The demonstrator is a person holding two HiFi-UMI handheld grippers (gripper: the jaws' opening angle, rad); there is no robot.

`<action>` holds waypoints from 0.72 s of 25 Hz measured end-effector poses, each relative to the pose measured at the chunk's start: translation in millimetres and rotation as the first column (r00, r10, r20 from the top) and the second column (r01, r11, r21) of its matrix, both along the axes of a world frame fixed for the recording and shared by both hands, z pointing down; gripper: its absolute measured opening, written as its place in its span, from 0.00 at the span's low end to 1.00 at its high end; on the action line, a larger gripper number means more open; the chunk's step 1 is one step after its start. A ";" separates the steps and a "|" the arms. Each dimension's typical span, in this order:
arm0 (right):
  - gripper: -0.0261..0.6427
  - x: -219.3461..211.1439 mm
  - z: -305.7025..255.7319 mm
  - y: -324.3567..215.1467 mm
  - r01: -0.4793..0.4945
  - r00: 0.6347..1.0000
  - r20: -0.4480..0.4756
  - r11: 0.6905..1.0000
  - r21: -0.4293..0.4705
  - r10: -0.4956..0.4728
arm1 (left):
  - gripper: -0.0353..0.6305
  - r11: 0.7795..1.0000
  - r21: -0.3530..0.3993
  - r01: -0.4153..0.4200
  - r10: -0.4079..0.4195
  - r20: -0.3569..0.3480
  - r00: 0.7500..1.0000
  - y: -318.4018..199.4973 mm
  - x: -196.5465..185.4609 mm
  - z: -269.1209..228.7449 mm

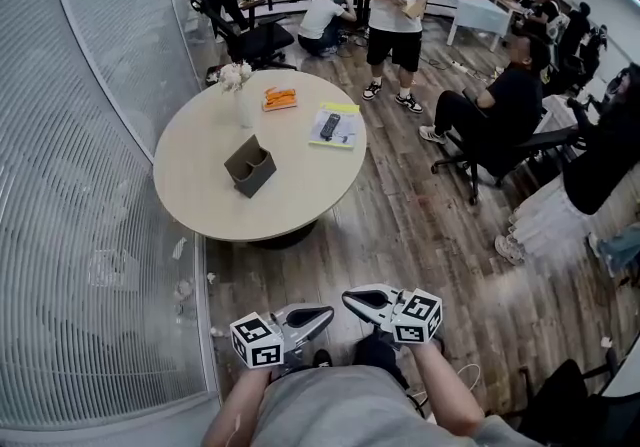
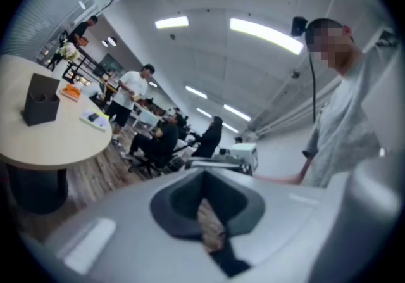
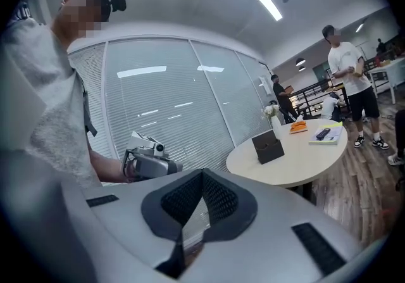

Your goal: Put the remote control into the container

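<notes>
Well short of the round, pale wooden table [image 1: 300,197], the person's left gripper [image 1: 326,314] and right gripper [image 1: 349,298] are held close to the body, roughly level, tips turned toward each other. Both have their jaws pressed together with nothing between them. On the table's far side lies the slim black remote control [image 1: 330,125], apparently resting on a white-and-yellow booklet [image 1: 347,133]. The dark grey, two-pocket container [image 1: 250,166] stands near the table's middle, apart from it.
</notes>
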State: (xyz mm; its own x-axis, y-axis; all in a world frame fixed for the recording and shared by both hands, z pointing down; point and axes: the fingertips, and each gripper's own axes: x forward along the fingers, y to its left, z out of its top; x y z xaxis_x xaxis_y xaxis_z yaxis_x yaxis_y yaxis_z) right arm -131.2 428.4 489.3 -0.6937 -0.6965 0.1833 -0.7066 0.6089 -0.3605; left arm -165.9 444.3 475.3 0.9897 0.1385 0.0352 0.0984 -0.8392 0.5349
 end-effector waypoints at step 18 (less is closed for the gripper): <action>0.06 37.7 5.0 -25.8 0.011 0.996 0.091 1.000 -0.019 -0.009 | 0.05 0.995 -0.030 0.093 -0.092 0.035 0.995 -21.2 16.4 8.6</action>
State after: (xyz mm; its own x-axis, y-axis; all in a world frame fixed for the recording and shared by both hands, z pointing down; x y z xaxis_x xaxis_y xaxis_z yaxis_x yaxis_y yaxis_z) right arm -93.5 402.6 494.3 -0.7152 -0.6862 0.1326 -0.6641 0.6083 -0.4347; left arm -149.4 423.1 483.9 0.9967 0.0476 0.0656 0.0025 -0.8267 0.5627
